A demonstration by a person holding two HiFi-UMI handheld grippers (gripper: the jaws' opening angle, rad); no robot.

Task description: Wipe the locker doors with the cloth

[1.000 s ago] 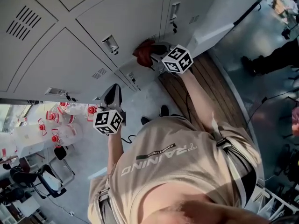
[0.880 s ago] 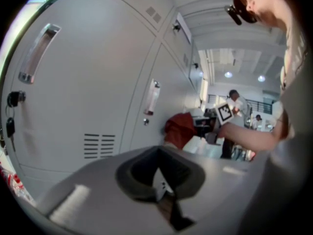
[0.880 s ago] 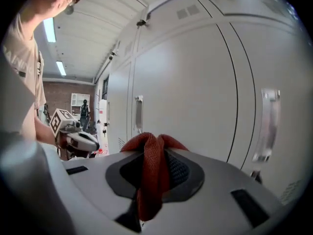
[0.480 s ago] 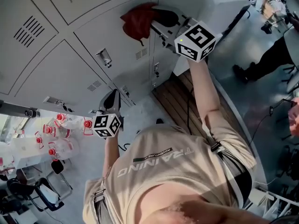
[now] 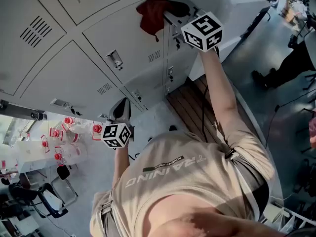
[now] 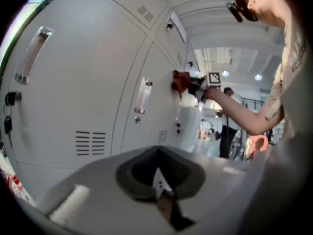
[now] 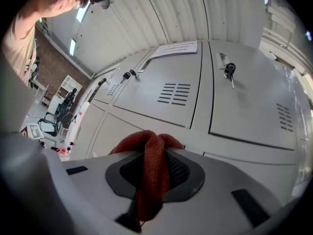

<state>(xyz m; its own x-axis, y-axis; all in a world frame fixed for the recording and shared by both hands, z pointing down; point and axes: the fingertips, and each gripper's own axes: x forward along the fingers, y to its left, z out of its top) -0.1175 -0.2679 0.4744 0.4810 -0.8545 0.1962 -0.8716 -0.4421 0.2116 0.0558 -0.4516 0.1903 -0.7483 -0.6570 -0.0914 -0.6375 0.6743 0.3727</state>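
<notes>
Your right gripper (image 5: 170, 14) is clamped on a red cloth (image 5: 150, 11). The fabric is bunched between its jaws and a fold hangs down from them. You hold it high, at arm's length, against the pale grey locker doors (image 5: 123, 31). The left gripper view shows the cloth touching the locker front near a seam between two doors. Ahead of the right gripper, one door carries a key (image 7: 229, 71) in its lock, and the door beside it has slotted vents (image 7: 173, 93). Your left gripper (image 5: 120, 108) hangs low and well apart from the cloth. Its jaws are closed together with nothing between them, and it faces lower doors, one with a bar handle (image 6: 143, 96). Below, a strip of wooden floor (image 5: 190, 100) runs along the locker base. Bottles with red caps (image 5: 64, 132) stand to your left.
</notes>
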